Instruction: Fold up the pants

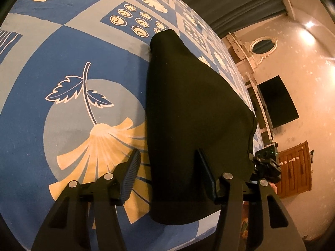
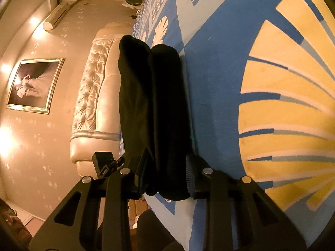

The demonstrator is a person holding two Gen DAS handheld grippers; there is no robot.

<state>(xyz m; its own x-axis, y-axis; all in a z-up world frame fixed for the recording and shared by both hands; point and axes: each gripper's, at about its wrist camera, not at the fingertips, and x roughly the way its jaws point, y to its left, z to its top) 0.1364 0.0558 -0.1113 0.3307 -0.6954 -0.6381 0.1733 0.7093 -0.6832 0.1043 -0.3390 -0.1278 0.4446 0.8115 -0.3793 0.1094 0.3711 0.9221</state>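
- Pants (image 1: 188,113) of dark, matte, soft cloth lie on the bed, folded into a long narrow bundle that tapers toward its far end.
- Seen from the right wrist, the pants (image 2: 157,108) show as two thick rounded rolls lying side by side, close to the edge of the bedspread (image 2: 219,83).
- Bedspread (image 1: 62,62) is a smooth printed fabric in blue, pale grey-blue and cream, patterned with a fan-shaped leaf, serrated leaves on a stem and rows of ovals.
- No containers appear in either view.
- Left gripper (image 1: 167,167) has black fingers with ribbed pads; its jaws stand parted, one finger (image 1: 130,177) over the bare bedspread and the other over the dark cloth, with the near edge of the pants between them and no visible pinch.
- Right gripper (image 2: 165,173) is clenched on the near end of the pants: the ribbed pad (image 2: 189,175) presses one side of the rolls and the opposite finger bears on the other.
- Beyond the bed edge in the right view sit a tufted, glossy cream headboard (image 2: 94,96) and a framed picture (image 2: 34,84) on a patterned wall.
- In the left view a dark flat screen (image 1: 277,102) hangs on the wall above a wooden cabinet (image 1: 295,169).
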